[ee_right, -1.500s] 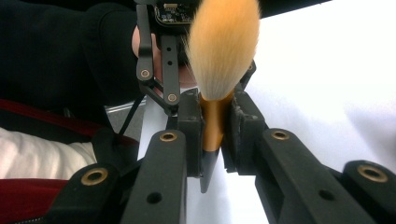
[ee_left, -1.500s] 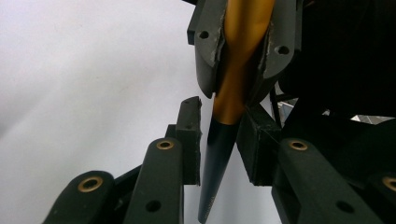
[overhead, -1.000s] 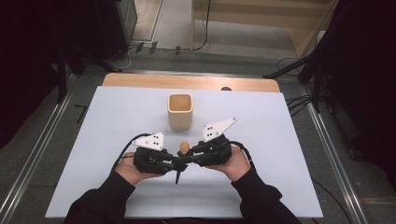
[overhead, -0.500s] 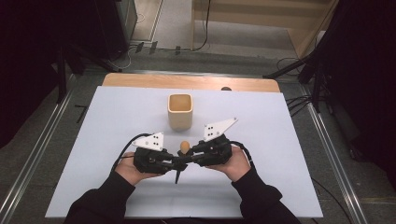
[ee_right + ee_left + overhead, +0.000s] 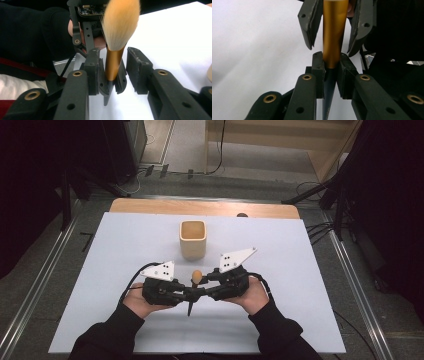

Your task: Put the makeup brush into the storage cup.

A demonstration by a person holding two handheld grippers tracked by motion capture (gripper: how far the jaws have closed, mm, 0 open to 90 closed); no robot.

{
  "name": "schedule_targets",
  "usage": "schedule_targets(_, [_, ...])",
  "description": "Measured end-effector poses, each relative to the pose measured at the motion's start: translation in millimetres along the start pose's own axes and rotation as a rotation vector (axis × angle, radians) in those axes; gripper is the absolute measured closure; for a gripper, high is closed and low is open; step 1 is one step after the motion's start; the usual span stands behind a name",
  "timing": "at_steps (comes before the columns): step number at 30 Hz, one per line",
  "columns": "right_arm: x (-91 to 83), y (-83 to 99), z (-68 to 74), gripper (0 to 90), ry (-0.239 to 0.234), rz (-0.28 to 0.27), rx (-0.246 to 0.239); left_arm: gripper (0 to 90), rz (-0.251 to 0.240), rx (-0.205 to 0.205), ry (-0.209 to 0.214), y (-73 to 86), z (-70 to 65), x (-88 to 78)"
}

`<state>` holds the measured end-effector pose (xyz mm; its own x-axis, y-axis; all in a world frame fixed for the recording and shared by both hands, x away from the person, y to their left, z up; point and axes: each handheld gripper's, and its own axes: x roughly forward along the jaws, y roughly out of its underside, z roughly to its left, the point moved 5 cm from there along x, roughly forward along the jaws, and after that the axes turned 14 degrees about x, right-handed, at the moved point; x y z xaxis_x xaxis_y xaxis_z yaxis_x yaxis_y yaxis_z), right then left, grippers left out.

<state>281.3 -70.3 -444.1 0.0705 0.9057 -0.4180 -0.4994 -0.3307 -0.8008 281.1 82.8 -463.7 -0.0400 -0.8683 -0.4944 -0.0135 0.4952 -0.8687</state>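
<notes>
A make-up brush (image 5: 197, 276) with an orange bristle head (image 5: 120, 22), a gold ferrule (image 5: 333, 30) and a thin black handle stands nearly upright between my two grippers at the table's front middle. My left gripper (image 5: 331, 67) is shut on it where the ferrule meets the handle. My right gripper (image 5: 113, 65) faces the left one, its jaws open on either side of the ferrule with small gaps. In the high view the left gripper (image 5: 191, 294) and right gripper (image 5: 201, 288) meet tip to tip, and the handle's point reaches down toward the table.
A tan square cup (image 5: 193, 239) stands upright on the white table sheet (image 5: 300, 270), a short way beyond the grippers. A wooden strip (image 5: 150, 206) runs along the table's far edge. Metal rails flank both sides.
</notes>
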Motion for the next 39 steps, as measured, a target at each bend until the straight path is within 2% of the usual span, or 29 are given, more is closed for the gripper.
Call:
schedule_targets(6, [-4.4, 0.0, 0.0, 49.1, 0.013, -0.022, -0.01, 79.1, -0.011, -0.001, -0.013, -0.3, 1.6, -3.6])
schedule_targets(10, [-5.0, -0.2, -2.7, 39.2, 0.022, -0.025, 0.003, 79.1, -0.005, 0.002, -0.021, 0.4, 2.7, -4.6])
schedule_targets(13, [-5.2, 0.5, -4.9, 36.4, 0.035, -0.022, 0.002, 79.2, -0.009, -0.002, -0.024, 0.6, 3.7, -5.8])
schedule_targets(17, [-7.8, 0.0, -5.1, 33.7, 0.03, -0.043, -0.024, 79.2, -0.02, -0.008, -0.036, 0.3, 6.3, -8.3])
schedule_targets(24, [-11.6, 0.2, -10.2, 30.8, 0.034, -0.057, -0.016, 79.1, -0.026, -0.012, -0.063, 1.6, 11.6, -14.1])
schedule_targets(31, [-13.0, 6.2, -16.2, 30.4, 0.061, -0.062, -0.008, 79.1, -0.043, -0.021, -0.086, 2.2, 13.4, -21.1])
schedule_targets(35, [-14.8, 9.8, -19.5, 30.1, 0.113, -0.067, -0.01, 79.1, -0.049, -0.026, -0.101, 2.6, 13.6, -26.3])
schedule_targets(39, [-20.8, 12.1, -18.6, 28.5, 0.123, -0.087, -0.001, 79.1, -0.056, -0.028, -0.122, 2.7, 12.3, -34.1])
